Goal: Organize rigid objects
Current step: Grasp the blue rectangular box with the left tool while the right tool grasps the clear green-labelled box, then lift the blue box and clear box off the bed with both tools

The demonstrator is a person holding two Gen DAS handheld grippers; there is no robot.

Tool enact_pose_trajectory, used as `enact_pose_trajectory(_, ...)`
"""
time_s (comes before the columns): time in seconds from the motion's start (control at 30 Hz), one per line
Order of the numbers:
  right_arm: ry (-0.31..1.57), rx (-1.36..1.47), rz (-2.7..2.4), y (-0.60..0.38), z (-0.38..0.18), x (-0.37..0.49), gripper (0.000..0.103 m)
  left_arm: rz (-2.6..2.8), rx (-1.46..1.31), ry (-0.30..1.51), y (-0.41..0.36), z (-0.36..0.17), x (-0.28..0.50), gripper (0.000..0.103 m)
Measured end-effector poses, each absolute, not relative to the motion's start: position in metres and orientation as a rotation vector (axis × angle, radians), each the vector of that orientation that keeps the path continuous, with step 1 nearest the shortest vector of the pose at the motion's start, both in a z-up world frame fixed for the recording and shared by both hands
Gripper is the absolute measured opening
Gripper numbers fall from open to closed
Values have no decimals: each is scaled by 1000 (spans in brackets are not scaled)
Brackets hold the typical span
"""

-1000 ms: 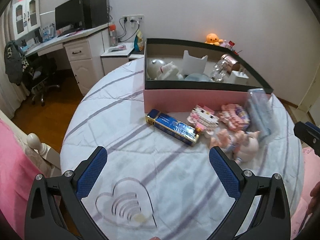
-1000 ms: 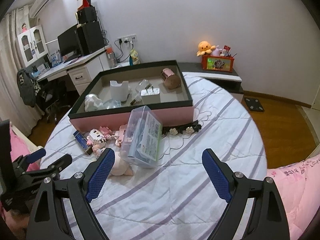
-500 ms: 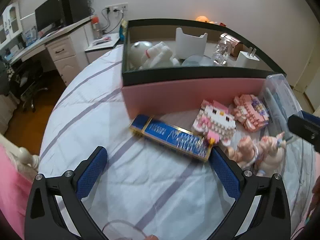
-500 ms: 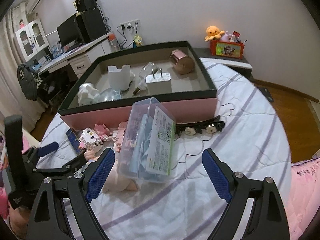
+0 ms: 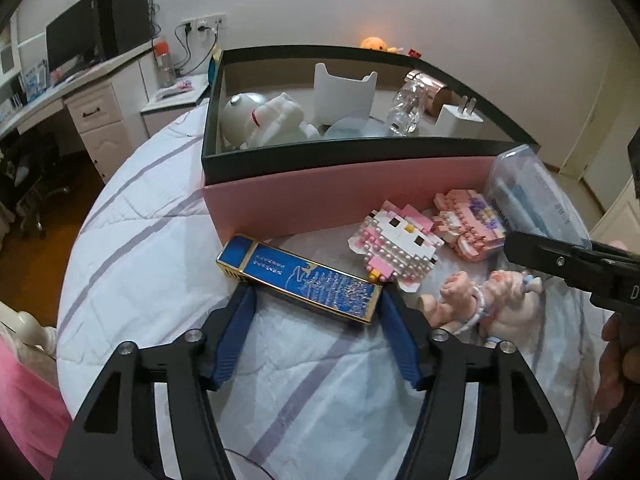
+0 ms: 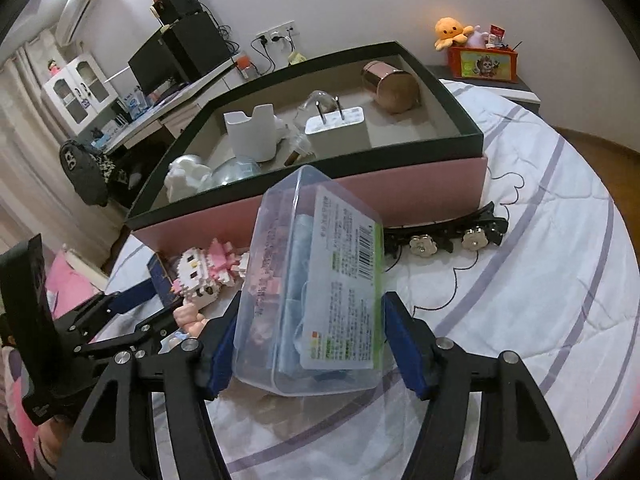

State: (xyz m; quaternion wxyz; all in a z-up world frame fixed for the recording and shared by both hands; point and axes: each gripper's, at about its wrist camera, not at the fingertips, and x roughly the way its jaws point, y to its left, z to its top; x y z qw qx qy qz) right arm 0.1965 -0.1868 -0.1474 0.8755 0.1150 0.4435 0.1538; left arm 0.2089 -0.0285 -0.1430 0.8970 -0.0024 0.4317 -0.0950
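Note:
A blue and gold flat case (image 5: 298, 276) lies on the white bedspread in front of the pink box (image 5: 340, 196). My left gripper (image 5: 316, 308) is open, its pads on either side of the case's near edge. A clear plastic box with a green label (image 6: 316, 284) leans upright in front of the pink box (image 6: 432, 184). My right gripper (image 6: 310, 328) is open with its pads around the clear box, close to its sides. A Hello Kitty brick figure (image 5: 396, 246), a pink brick figure (image 5: 468, 224) and a small doll (image 5: 484, 300) lie beside the case.
The pink box holds a white charger (image 6: 336, 128), a white holder (image 6: 252, 132), a rose-gold tin (image 6: 392, 84), a clear bottle (image 5: 404, 112) and white toys (image 5: 260, 120). A black hair clip with flowers (image 6: 444, 236) lies right of the clear box. A desk (image 5: 80, 96) stands at far left.
Both grippers have moved forward and down. The left one now straddles the blue case; the right one now straddles the clear box. Both jaws have narrowed.

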Motion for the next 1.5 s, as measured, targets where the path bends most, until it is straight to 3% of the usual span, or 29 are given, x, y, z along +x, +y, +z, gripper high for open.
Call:
enact_pose_trajectory(0.13, 918, 255, 333, -192, -144, 191, 66, -205, -18, 896, -29, -142, 201, 53)
enact_pose_trajectory(0.23, 910, 260, 331, -195, -142, 188, 66, -205, -6, 894, -30, -142, 199, 55)
enact_pose_trajectory(0.27, 913, 266, 332, -196, -143, 188, 66, -205, 2, 896, -31, -143, 200, 60)
enact_pose_trajectory(0.33, 918, 273, 330, -197, -144, 191, 67, -191, 31, 901, -35, -144, 204, 97)
enact_pose_trajectory(0.37, 922, 274, 327, -197, -145, 193, 67, -166, 49, 905, -37, -144, 207, 103)
enact_pose_trajectory(0.57, 948, 306, 339, -197, -158, 207, 69, -217, 20, 928, -34, -147, 216, 99)
enact_pose_trajectory(0.67, 947, 272, 347, -191, -156, 208, 68, -242, 34, 917, -38, -145, 211, 82)
enact_pose_trajectory(0.73, 948, 276, 362, -191, -156, 206, 67, -256, 59, 905, -42, -144, 205, 61)
enact_pose_trajectory(0.8, 948, 290, 372, -193, -156, 202, 67, -275, 47, 901, -39, -141, 202, 55)
enact_pose_trajectory(0.87, 948, 301, 377, -195, -156, 199, 67, -293, 34, 906, -36, -141, 203, 57)
enact_pose_trajectory(0.9, 948, 301, 376, -196, -156, 197, 67, -292, 42, 903, -35, -140, 204, 62)
enact_pose_trajectory(0.93, 948, 301, 374, -196, -156, 196, 67, -284, 54, 901, -35, -140, 205, 80)
enact_pose_trajectory(1.0, 950, 302, 371, -198, -156, 194, 67, -248, 86, 891, -34, -140, 208, 102)
enact_pose_trajectory(1.13, 950, 306, 362, -200, -156, 195, 67, -236, 63, 894, -30, -140, 214, 100)
enact_pose_trajectory(1.17, 949, 306, 362, -200, -157, 195, 67, -238, 48, 905, -29, -142, 215, 95)
enact_pose_trajectory(1.23, 948, 301, 362, -199, -156, 195, 67, -231, 19, 908, -27, -142, 216, 73)
enact_pose_trajectory(1.5, 945, 298, 369, -202, -153, 190, 67, -255, -49, 897, -22, -138, 199, 69)
